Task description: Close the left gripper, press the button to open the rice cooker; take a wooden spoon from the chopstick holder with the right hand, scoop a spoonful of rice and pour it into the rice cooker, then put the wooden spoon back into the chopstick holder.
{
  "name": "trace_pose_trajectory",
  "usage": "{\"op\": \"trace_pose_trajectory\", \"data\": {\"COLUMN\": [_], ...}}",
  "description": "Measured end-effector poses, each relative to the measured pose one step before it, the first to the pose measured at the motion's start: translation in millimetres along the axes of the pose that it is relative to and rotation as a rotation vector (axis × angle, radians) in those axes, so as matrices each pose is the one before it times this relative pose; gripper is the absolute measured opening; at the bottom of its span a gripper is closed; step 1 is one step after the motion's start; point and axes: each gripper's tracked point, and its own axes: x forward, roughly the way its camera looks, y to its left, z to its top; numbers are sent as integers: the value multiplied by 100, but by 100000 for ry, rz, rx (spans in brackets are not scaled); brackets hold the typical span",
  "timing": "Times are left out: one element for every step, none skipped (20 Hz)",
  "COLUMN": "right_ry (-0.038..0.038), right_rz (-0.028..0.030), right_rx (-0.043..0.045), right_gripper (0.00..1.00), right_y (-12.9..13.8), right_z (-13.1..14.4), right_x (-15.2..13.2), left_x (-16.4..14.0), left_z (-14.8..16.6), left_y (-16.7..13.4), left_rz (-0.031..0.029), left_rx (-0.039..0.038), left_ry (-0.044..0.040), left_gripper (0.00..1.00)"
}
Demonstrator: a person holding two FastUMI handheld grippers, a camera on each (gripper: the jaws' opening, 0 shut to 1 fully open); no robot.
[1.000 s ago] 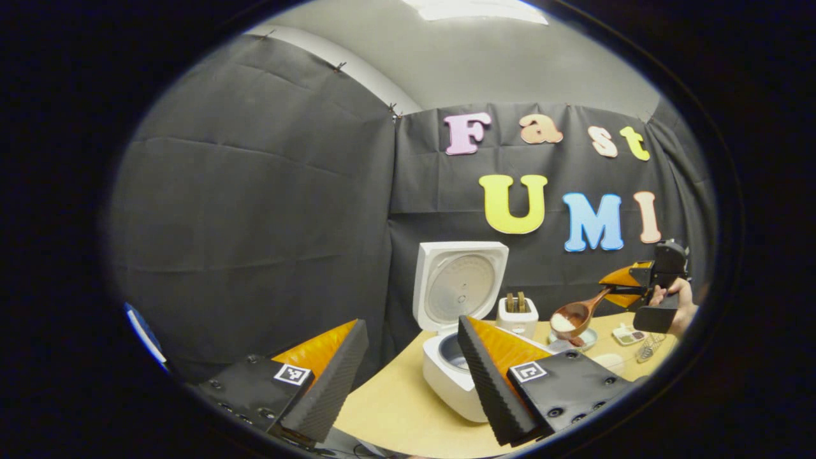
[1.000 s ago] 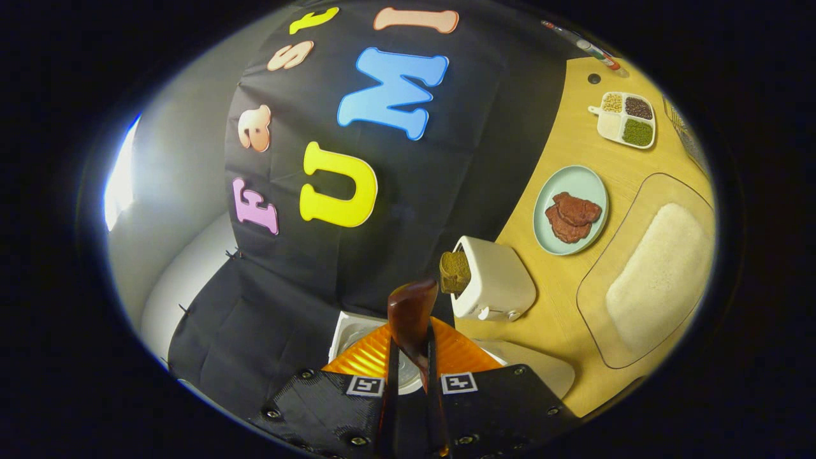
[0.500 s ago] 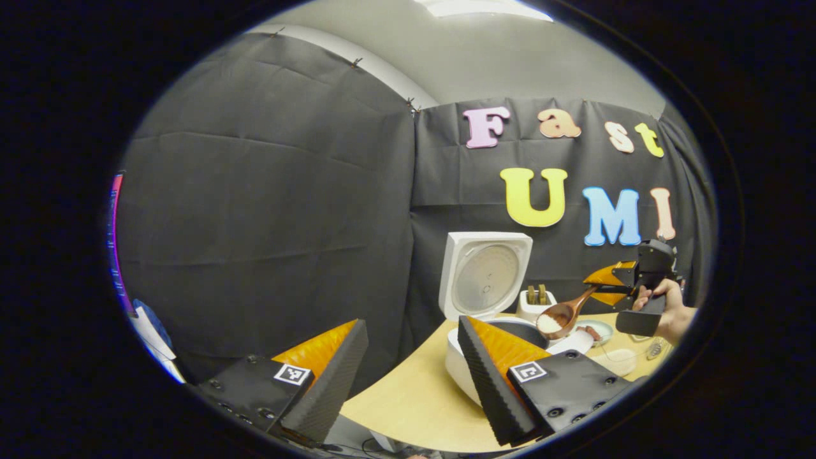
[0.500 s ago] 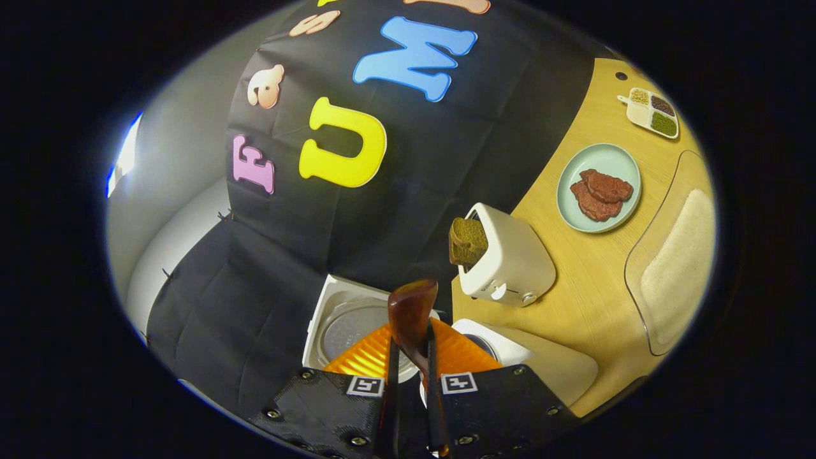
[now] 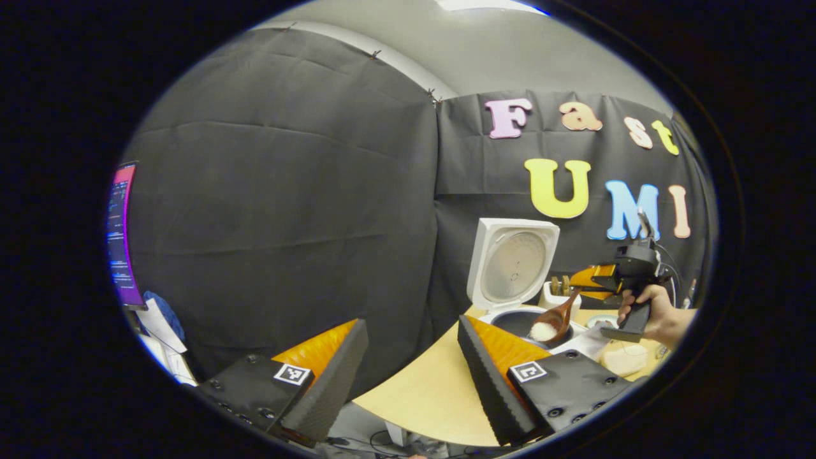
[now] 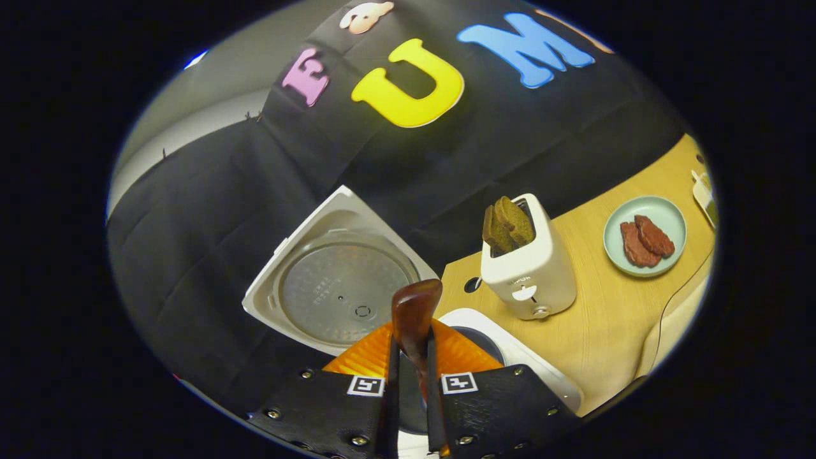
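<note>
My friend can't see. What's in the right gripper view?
The right gripper holds a wooden spoon over the open rice cooker, lid up. Beside it, a toaster with bread and a plate of meat.

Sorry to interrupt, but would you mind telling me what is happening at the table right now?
A person is working with two handheld tongs. The right tongs, held in a hand, are clamped on a wooden spoon loaded with white rice and held over the open rice cooker. The cooker's lid stands up, so the pot is ready; the rice is not yet poured. The left tongs hang open and empty, off to the side. A toaster and a plate sit nearby.
</note>
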Motion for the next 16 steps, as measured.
{"op": "trace_pose_trajectory", "data": {"right_ry": [617,361,516,447,151,-641,-1231,-1438,-1137,-1270,-1442,-1345,-1354,-1211,-1290,-1253], "right_rz": [-325,-172,-46,241,508,647,401,-300,33,-284,-574,-551,-667,-620,-654,-543], "right_rx": [-6509,-6794,-6475,-5991,-5533,-5566,-6018,-6077,-6275,-6112,-5121,-3851,-2898,-2850,-3385,-3469], "right_gripper": [18,18,18,18,18,18,18,18,18,18,18,18,18,18,18,18], "right_y": [238,538,397,661,541,486,544,263,387,164,171,-13,-314,-381,-50,-48], "right_z": [-326,-73,-107,-30,96,136,412,496,281,382,507,481,485,521,351,278], "right_x": [150,284,130,243,-12,-126,-156,-141,-114,-66,-238,-113,18,-79,-220,-202], "left_x": [71,51,-24,82,16,116,160,3,-108,151,23,71,66,17,34,69], "left_z": [87,-142,40,-180,-12,-48,-1,-40,49,129,45,60,90,40,79,59], "left_y": [34,77,34,-125,-24,-122,-187,10,-30,-206,-26,-75,-8,-85,-81,-106], "left_rz": [349,200,89,11,-96,-207,-184,-266,-200,-261,-360,-297,-163,-271,-272,-364], "left_rx": [-213,-158,-155,-218,-395,-488,-510,-343,-97,-53,-69,25,27,-159,-272,-174], "left_ry": [82,-63,31,131,207,89,-70,-269,-218,-256,-319,-324,-212,-67,-40,-159], "left_gripper": [100,100,100,100,100,98,98,100,100,98,98,98,98,100,100,100]}}
